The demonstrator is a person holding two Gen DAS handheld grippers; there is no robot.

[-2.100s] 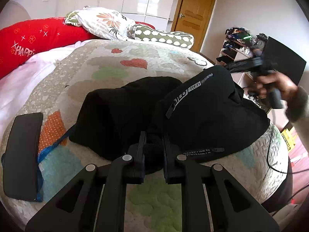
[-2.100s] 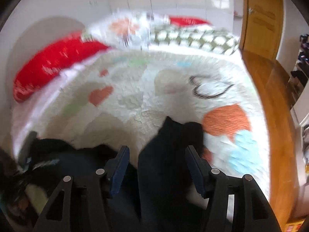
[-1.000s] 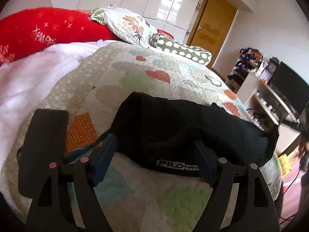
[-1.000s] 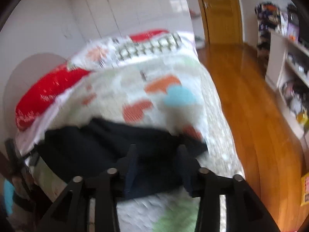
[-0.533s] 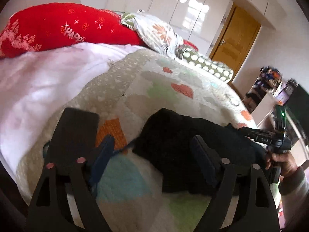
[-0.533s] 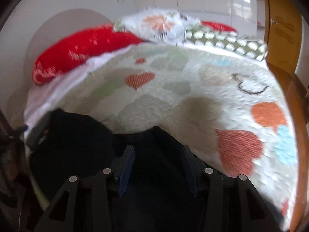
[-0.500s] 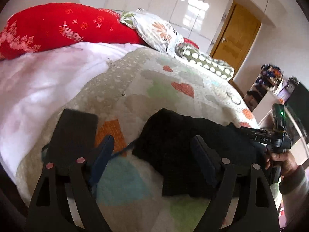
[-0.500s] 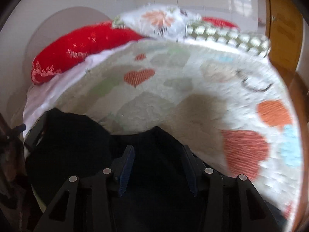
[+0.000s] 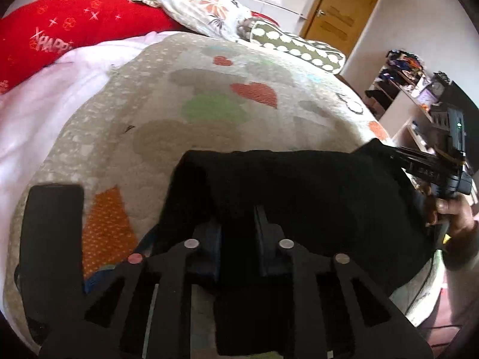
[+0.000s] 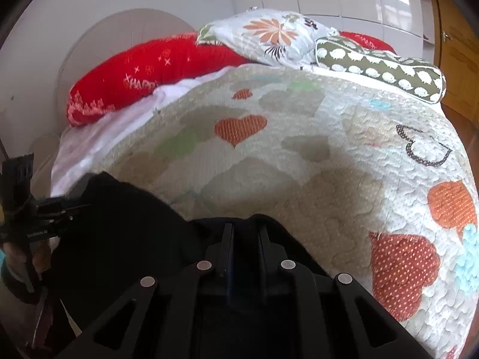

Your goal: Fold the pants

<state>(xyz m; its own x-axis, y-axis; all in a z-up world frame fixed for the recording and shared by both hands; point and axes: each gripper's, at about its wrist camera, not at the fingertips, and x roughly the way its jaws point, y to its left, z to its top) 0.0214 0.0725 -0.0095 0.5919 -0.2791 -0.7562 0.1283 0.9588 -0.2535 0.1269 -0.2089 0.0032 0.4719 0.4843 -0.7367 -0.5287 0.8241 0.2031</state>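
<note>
The black pants (image 9: 299, 191) lie bunched across the near edge of the heart-patterned quilt (image 9: 209, 104). My left gripper (image 9: 238, 224) is shut on the pants' near edge at their left end. My right gripper (image 10: 243, 233) is shut on the pants (image 10: 128, 233) at their right end. The right gripper also shows at the right of the left wrist view (image 9: 434, 164), and the left gripper at the left of the right wrist view (image 10: 45, 215). The fabric between the fingers hides the pads.
A black flat object (image 9: 51, 239) with a blue strap lies on the quilt's left near edge. Red (image 9: 60, 27), floral (image 9: 203, 3) and green dotted (image 9: 296, 48) pillows line the head of the bed. A shelf and a dark screen (image 9: 419, 95) stand at right.
Both grippers were open half a second ago and have closed on the pants. The left gripper has moved in over the pants' left end.
</note>
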